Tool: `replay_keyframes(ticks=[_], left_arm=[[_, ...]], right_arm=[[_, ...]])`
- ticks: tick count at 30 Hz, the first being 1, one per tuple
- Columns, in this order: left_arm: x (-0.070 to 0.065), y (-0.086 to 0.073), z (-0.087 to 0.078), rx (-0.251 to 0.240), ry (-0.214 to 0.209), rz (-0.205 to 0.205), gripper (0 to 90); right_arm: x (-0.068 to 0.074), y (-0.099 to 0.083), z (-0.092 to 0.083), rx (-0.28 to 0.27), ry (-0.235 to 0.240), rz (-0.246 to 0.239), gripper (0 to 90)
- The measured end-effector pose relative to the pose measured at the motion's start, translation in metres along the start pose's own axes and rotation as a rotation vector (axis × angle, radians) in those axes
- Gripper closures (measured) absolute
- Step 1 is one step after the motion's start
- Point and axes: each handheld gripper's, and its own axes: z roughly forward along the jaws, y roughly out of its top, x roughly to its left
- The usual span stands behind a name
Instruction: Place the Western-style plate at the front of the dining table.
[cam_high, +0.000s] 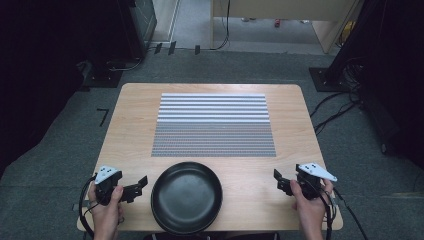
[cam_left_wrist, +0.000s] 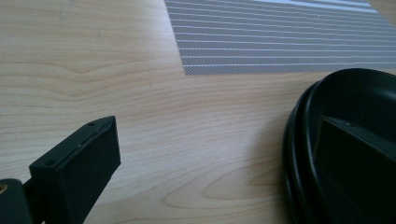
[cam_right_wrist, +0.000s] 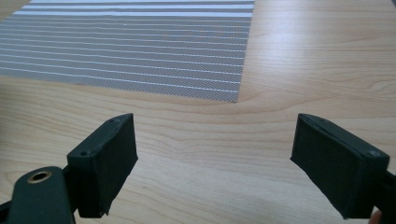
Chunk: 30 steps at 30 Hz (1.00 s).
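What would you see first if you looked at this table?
First you'd spot the big black plate at the near edge of the wooden table, right in the middle. Behind it lies a grey striped mat. On either side of the plate a hand holds a gripper, the left gripper and the right gripper, both with jaws open and holding nothing.

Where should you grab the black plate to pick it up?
Probably at the rim of the black plate, on its left edge, coming in from the side with the left tool, which sits open right beside it. The plate lies flat and wide, so only its thin raised rim fits between the jaws.
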Motion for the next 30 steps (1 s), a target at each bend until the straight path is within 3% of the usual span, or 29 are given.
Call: replay_keyframes(ticks=[8, 20, 30], left_arm=[[-0.017, 0.001, 0.0, 0.013, -0.049, 0.034, 0.5], [-0.032, 0.002, 0.0, 0.015, -0.087, 0.05, 0.5], [-0.043, 0.001, 0.004, 0.047, -0.127, 0.075, 0.5]], right_arm=[[0.017, 0.002, 0.003, 0.001, 0.04, -0.02, 13.6], [0.04, 0.007, 0.007, 0.002, 0.109, -0.008, 13.7], [0.062, 0.007, 0.012, 0.019, 0.147, -0.037, 13.7]])
